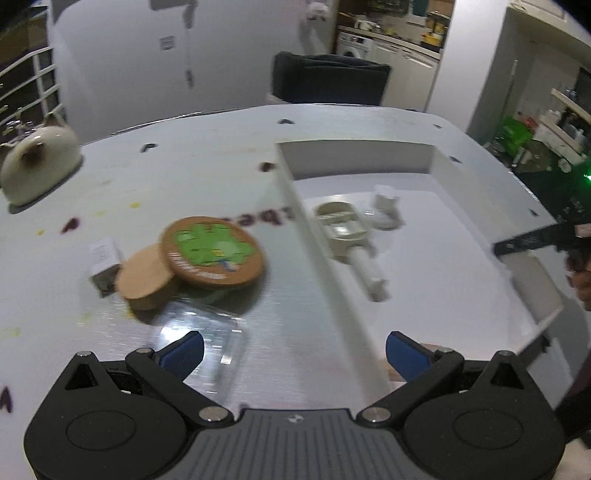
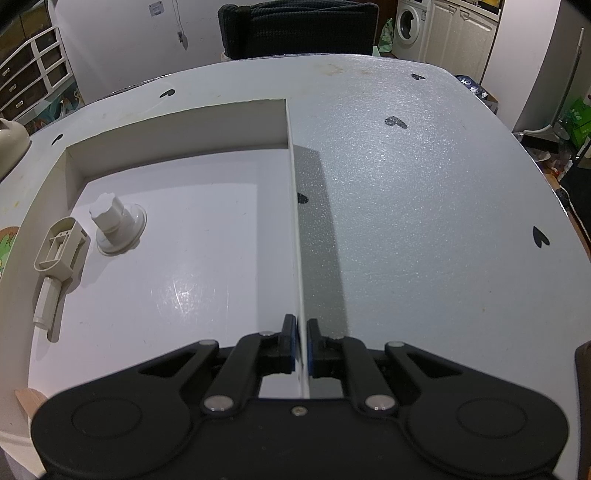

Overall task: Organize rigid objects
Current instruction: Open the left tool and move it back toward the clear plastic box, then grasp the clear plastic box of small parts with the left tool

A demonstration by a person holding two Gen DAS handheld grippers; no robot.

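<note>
A shallow white box [image 1: 321,266] lies on the pale table [image 1: 184,166]. Inside it are a beige plastic handle piece [image 1: 343,225] and a white knob on a round base [image 1: 386,206]; both also show in the right wrist view, the handle piece [image 2: 61,247] and the knob [image 2: 114,225]. Left of the box lie a cork coaster with a green clover [image 1: 214,251], a plain cork disc [image 1: 144,280], a small white block [image 1: 103,266] and a clear plastic case [image 1: 207,332]. My left gripper [image 1: 293,352] is open above the box's left wall, holding nothing. My right gripper [image 2: 302,343] is shut on the box's right wall [image 2: 293,221].
A cream cat-shaped ceramic piece [image 1: 40,162] stands at the table's far left corner. A dark chair [image 2: 295,26] sits behind the far edge. Small dark heart marks dot the tabletop. A hand [image 1: 580,273] holds the right gripper at the box's right side.
</note>
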